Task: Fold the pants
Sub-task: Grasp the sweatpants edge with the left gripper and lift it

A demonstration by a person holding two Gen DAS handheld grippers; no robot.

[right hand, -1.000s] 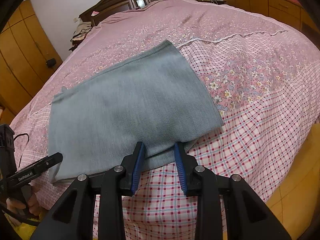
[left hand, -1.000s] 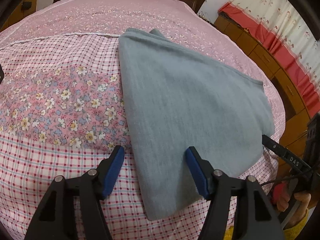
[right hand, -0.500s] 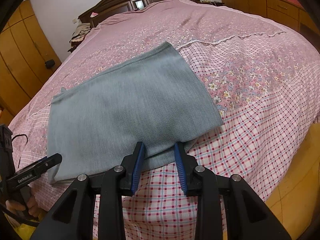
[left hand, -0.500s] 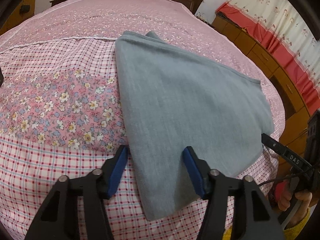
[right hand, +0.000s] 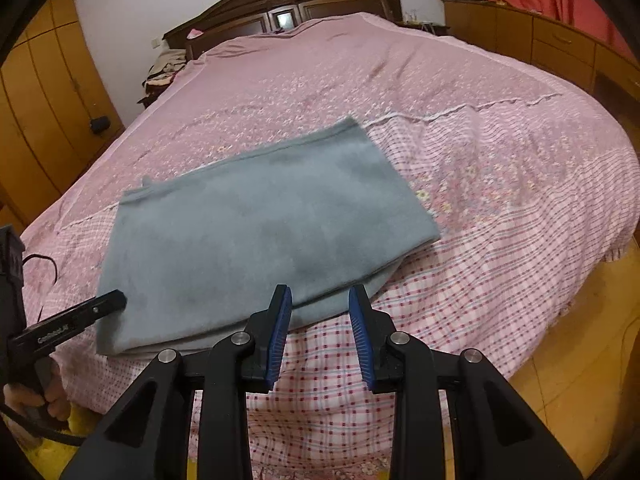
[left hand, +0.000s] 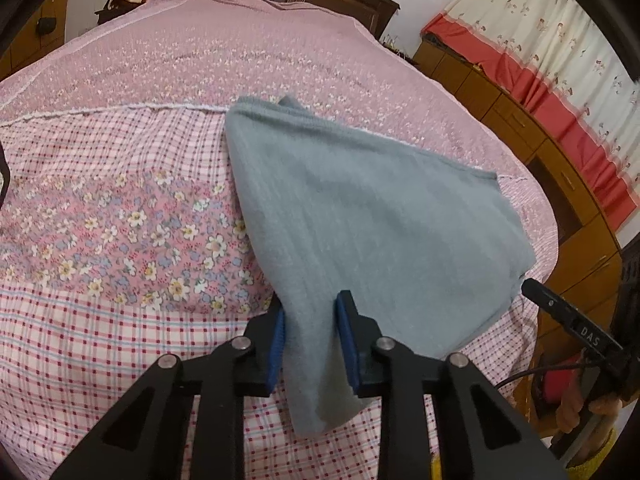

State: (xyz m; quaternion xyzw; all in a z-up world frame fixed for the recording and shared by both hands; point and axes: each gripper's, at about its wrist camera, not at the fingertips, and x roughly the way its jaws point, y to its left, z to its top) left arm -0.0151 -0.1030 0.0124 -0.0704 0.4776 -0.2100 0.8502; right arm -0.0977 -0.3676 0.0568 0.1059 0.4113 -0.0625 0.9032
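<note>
1. The grey pants lie folded into a flat, roughly square bundle on the bed, over the checked and flowered part of the pink bedspread, close to the bed's near edge.
2. The left tool has just been closing, and its blue pads now pinch the near corner of the pants; the cloth bunches between them and a loose flap hangs down below the pads.
3. That gripped corner is raised off the bedspread, while the far edge of the pants rests on the bed.
4. The right tool has its blue pads set narrowly apart at the near edge of the pants, at the other corner. From its own view the cloth edge runs just in front of the pads; I cannot tell whether they grip it.
5. Each tool shows in the other's view, low at the side, held by a hand.
6. A dark wooden headboard stands at the far end of the bed, with wooden cabinets and a red and cream curtain along the side.
</note>
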